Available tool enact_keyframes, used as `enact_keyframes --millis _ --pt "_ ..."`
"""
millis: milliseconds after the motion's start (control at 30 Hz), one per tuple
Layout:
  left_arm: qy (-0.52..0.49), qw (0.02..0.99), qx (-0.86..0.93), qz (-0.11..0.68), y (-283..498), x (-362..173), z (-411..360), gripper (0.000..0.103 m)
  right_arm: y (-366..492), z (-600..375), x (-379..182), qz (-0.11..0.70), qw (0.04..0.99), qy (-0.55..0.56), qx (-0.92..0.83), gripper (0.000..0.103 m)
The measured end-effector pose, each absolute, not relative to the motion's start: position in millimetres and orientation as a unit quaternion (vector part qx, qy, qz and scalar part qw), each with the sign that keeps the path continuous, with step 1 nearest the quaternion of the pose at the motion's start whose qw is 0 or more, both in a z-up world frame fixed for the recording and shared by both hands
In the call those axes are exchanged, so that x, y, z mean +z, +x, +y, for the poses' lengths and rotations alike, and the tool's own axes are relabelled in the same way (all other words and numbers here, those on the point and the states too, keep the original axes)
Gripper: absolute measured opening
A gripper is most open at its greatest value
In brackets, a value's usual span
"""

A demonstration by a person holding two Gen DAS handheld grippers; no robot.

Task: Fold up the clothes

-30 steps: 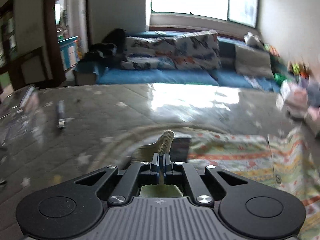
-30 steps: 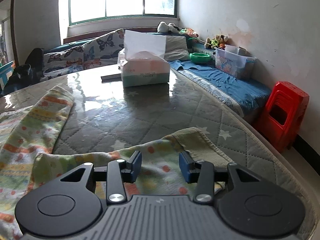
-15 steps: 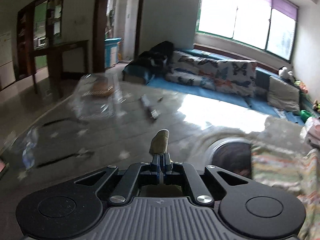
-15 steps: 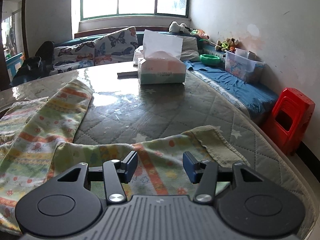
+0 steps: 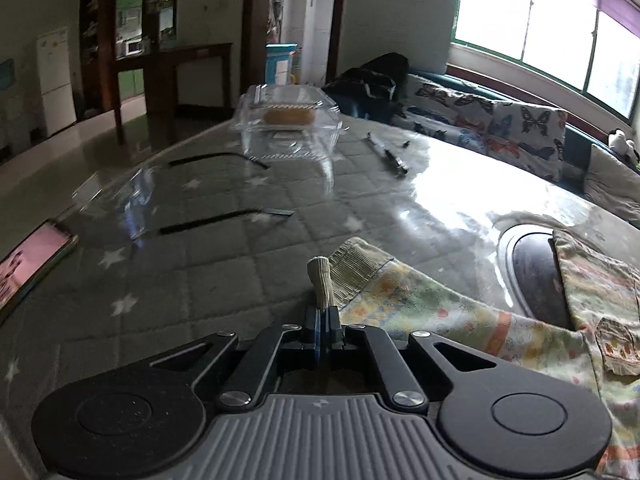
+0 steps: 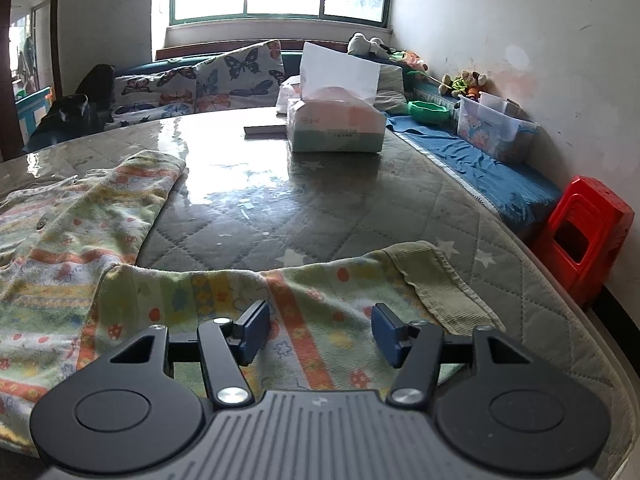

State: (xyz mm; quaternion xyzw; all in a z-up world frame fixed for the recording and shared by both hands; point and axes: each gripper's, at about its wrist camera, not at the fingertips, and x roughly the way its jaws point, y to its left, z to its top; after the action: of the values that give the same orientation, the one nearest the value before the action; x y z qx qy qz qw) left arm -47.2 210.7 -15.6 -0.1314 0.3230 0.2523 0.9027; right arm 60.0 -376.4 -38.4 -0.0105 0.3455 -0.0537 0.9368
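The garment [image 6: 224, 292] is pale green with orange and yellow stripes plus little red dots, with ribbed olive cuffs [image 5: 356, 268]. The table cover [image 5: 224, 256] is grey quilted with white stars. Butterfly-print cushions [image 6: 240, 76], a blue sofa sheet [image 6: 480, 168], a bright red stool [image 6: 584, 236], and a green bowl [image 6: 428, 111].

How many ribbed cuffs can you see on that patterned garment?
2. One ribbed cuff sits just ahead of the left gripper, pinched in it. The other ribbed cuff lies flat, ahead-right of the open right gripper. More may be hidden in folds.
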Motion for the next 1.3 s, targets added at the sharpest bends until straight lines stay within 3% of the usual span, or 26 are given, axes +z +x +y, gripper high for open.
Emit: enact_keyframes --millis 333,533,633,733,933,1300 --pt "-0.130 0.890 0.272 0.342 -59 -21 215 0.003 59 -379 -40 0.346 0.937 0.006 -0.049 0.062" --pt "-0.121 0.885 0.284 0.349 -59 -19 217 0.016 59 -380 -39 0.352 0.935 0.007 -0.045 0.062" --pt "-0.120 0.882 0.296 0.347 -64 -15 220 0.030 61 -381 -37 0.354 0.934 0.009 -0.042 0.063" --pt "-0.116 0.882 0.305 0.339 -66 -6 221 0.037 64 -374 -30 0.346 0.938 -0.004 -0.029 0.063" --pt "-0.100 0.907 0.248 0.327 -42 13 193 0.037 84 -355 -16 0.334 0.942 -0.009 0.017 0.060" --pt "-0.058 0.930 0.098 0.349 54 6 104 0.037 149 -302 -6 0.341 0.934 -0.002 0.106 0.032"
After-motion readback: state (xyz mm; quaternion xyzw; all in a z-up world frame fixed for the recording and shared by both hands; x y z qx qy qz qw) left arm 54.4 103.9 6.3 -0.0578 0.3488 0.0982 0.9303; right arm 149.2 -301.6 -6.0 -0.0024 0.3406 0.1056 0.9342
